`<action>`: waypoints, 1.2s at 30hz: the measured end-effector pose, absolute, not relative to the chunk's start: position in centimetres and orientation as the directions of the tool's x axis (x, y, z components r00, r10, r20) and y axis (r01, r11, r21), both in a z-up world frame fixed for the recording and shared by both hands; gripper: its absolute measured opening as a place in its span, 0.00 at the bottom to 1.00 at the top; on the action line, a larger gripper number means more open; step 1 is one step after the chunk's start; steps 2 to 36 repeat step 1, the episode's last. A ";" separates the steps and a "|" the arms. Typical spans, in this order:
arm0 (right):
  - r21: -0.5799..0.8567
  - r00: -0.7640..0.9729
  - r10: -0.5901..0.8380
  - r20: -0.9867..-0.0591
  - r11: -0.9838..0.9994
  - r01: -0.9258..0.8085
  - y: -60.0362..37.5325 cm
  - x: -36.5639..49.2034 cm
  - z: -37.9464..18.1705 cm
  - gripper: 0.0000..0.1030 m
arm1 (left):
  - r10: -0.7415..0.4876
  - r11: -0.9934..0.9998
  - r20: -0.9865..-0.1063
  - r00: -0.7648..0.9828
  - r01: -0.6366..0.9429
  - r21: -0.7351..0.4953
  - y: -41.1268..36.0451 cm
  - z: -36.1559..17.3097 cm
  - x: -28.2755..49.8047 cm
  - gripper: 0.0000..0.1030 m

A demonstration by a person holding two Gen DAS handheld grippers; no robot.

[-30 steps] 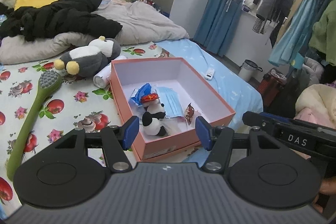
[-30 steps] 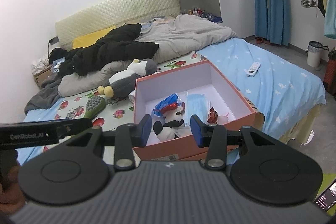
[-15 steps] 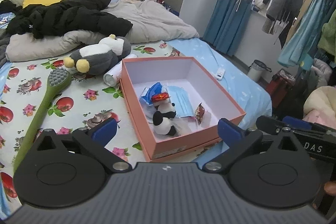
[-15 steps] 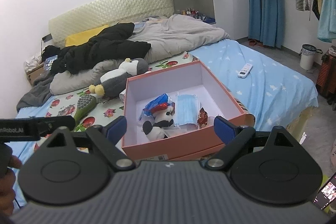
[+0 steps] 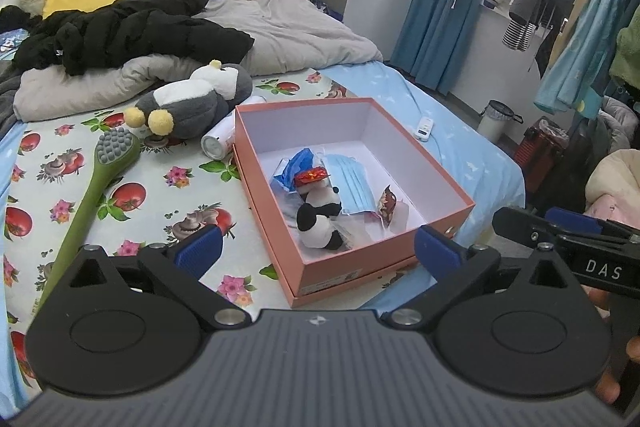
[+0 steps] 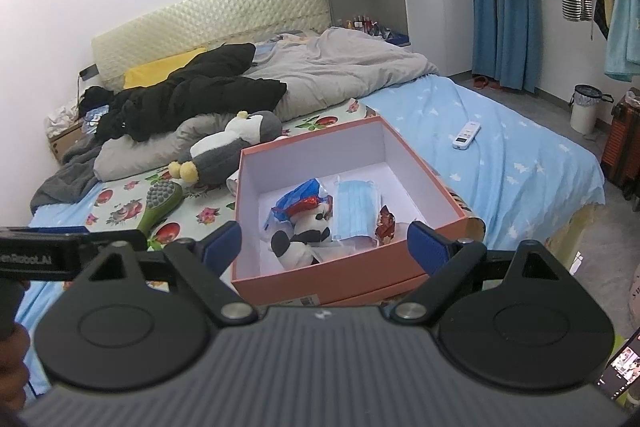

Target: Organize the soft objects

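A small panda plush (image 5: 320,219) and blue face mask (image 5: 354,187) are already lodged in the pink box (image 5: 360,259) near the bed's foot edge, while the grey penguin plush (image 5: 192,103) remains outside, beside the box's far-left corner; left gripper (image 5: 316,251) and right gripper (image 6: 324,243) are spread wide, empty.

Had matte black linkages on both the left gripper (image 5: 316,251) and right gripper (image 6: 324,245), blue ribbed pads (image 5: 199,251), silver pivot screws, ridged grey housings.

Panda plush (image 5: 320,217) lying in open pink box (image 5: 448,187); penguin plush (image 5: 192,103) beside box on bed
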State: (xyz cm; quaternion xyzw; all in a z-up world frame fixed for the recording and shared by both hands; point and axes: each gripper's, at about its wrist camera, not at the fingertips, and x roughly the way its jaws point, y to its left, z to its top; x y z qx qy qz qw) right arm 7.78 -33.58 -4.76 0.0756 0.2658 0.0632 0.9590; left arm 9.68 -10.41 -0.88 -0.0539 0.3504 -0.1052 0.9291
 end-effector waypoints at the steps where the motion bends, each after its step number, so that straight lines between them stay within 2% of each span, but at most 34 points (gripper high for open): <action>1: 0.171 0.853 0.155 -0.498 0.982 -0.079 -33.5 7.7 -4.7 0.89 | -0.233 0.972 -0.639 0.733 0.158 -0.173 -10.4 -0.9 9.7 1.00; 36: 0.171 0.853 0.155 -0.498 0.982 -0.079 -33.5 7.7 -4.7 0.89 | -0.233 0.972 -0.639 0.733 0.158 -0.173 -10.4 -0.9 9.7 1.00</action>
